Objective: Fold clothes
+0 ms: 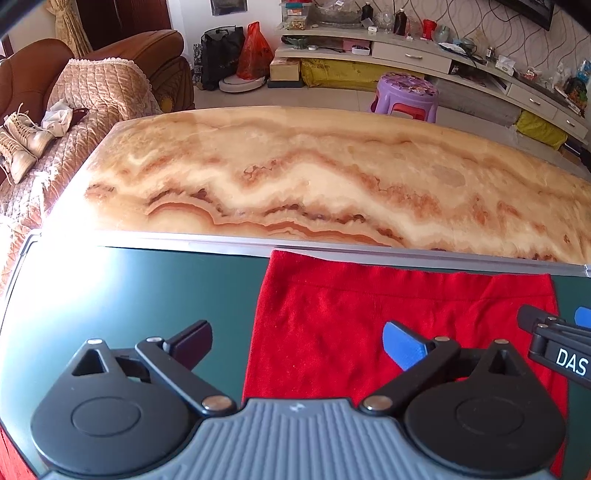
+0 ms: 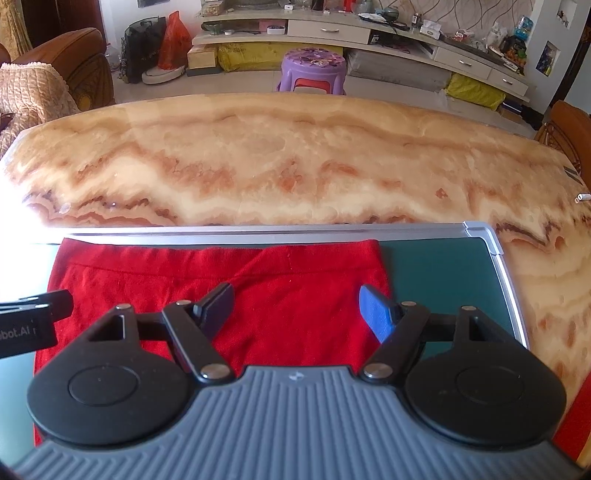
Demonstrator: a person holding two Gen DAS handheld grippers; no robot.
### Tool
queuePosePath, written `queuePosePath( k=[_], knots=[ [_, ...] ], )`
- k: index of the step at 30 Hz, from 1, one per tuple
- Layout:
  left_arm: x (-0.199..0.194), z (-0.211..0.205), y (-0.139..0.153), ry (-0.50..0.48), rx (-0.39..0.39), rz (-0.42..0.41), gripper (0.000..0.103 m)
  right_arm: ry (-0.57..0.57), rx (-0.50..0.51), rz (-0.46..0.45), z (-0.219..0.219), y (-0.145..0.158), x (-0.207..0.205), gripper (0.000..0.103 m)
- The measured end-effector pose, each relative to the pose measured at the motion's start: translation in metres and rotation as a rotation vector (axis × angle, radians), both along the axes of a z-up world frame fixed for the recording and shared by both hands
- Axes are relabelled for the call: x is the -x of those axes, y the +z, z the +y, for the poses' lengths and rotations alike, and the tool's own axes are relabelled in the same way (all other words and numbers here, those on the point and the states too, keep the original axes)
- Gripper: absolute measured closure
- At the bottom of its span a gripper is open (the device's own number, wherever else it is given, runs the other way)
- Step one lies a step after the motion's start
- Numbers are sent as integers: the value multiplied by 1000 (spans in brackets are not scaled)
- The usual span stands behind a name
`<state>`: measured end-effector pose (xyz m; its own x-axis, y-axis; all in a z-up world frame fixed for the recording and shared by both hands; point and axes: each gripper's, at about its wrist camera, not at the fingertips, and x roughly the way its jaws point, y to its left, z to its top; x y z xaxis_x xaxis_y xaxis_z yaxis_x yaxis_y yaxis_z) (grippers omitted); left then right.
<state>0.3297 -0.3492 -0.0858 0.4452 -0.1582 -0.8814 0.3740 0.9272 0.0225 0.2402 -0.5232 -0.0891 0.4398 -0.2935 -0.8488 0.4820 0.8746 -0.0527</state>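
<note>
A red knit garment point(image 1: 332, 317) lies flat on a dark green mat point(image 1: 147, 288), its waistband along the mat's far silver edge. My left gripper point(image 1: 297, 343) hovers open over the garment's left edge, with nothing between its black and blue fingers. The right gripper's tip point(image 1: 554, 332) shows at the right edge of the left wrist view. In the right wrist view the red garment point(image 2: 288, 280) fills the mat's middle, and my right gripper point(image 2: 297, 314) stands open above the garment's right part, holding nothing. The left gripper's black finger point(image 2: 40, 302) pokes in from the left.
The green mat point(image 2: 443, 273) rests on a marble-patterned table point(image 2: 295, 158). Beyond the table stand a purple stool point(image 2: 314, 70), a long TV cabinet point(image 2: 369, 33) and bags on the floor. A sofa point(image 1: 92, 92) with shoes on it lies to the left.
</note>
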Motion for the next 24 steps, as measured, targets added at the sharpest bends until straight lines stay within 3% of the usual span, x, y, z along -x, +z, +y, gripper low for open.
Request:
queuePosePath(
  k=[24],
  knots=[
    [21, -2, -2, -46, 13, 52, 0, 12, -22, 3, 11, 1, 17, 20]
  ],
)
